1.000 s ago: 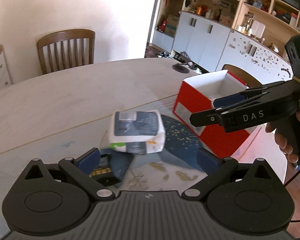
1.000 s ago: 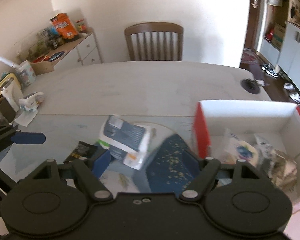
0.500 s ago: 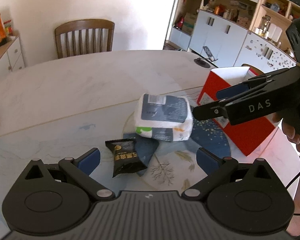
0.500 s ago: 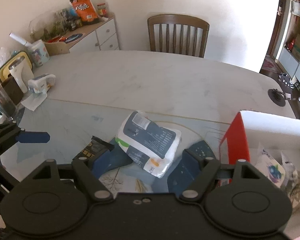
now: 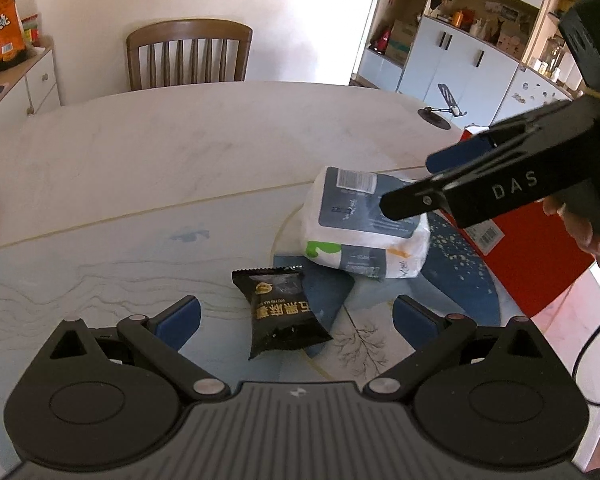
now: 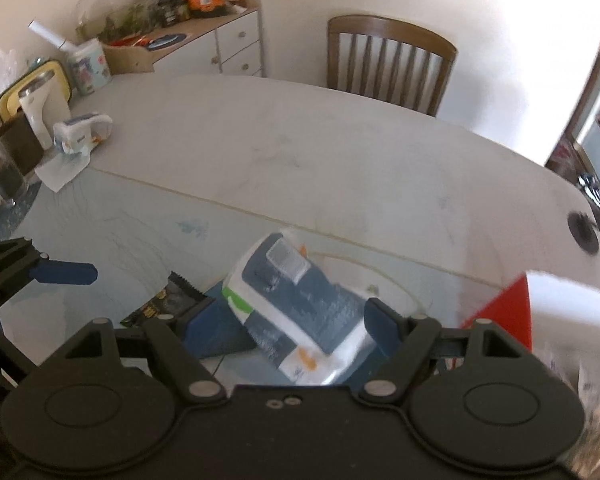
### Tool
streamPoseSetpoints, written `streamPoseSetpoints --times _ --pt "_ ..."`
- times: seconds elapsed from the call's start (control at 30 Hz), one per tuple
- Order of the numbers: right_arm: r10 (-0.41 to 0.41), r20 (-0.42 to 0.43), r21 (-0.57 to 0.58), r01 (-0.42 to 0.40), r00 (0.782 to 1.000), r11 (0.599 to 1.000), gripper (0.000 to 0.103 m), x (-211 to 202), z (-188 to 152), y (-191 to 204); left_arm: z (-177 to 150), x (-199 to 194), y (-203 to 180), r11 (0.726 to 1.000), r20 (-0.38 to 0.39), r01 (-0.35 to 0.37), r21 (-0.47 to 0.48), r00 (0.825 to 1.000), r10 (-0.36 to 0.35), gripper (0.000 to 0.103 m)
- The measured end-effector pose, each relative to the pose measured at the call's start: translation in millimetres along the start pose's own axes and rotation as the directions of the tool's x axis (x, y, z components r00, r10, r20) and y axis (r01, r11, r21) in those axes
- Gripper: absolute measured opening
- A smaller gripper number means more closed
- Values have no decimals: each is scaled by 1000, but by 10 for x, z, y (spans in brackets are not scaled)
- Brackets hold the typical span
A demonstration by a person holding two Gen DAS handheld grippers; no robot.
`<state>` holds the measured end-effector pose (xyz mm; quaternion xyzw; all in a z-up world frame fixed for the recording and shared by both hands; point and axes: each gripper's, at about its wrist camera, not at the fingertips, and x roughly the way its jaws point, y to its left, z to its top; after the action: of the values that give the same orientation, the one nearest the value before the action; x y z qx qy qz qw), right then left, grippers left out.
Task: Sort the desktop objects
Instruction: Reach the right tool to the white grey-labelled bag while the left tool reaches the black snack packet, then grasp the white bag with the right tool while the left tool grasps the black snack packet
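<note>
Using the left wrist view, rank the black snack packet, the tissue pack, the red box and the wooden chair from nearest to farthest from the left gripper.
From the left gripper:
1. Black snack packet, between the open fingers, slightly left of centre.
2. Tissue pack, just beyond it, to the right.
3. Red box, farther right, partly behind the right gripper.
4. Wooden chair, across the table, by the wall.
</note>
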<state>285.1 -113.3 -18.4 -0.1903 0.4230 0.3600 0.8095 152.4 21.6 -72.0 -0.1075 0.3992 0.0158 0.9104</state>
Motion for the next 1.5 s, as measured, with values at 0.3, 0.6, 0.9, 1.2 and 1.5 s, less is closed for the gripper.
streamPoseSetpoints --times 0.3,0.6,0.9,1.2,1.5 --pt "26 -34 -95 -29 999 995 78 280 127 -13 42 210 45 1000 -16 -23 -14 1000 23 103" --pt "69 -71 -208 -83 995 975 78 519 138 40 -24 358 71 999 -38 -42 -15 998 41 103" --pt "81 -139 -267 -116 987 957 76 664 41 91 -57 443 74 1000 -41 -24 -7 999 24 102" --pt "93 -180 -225 -133 979 965 60 670 -89 119 -84 456 68 1000 -28 -17 2 999 17 98" --pt "65 -172 -125 -87 983 988 54 618 -182 118 -80 458 60 1000 -24 -9 6 1000 9 84"
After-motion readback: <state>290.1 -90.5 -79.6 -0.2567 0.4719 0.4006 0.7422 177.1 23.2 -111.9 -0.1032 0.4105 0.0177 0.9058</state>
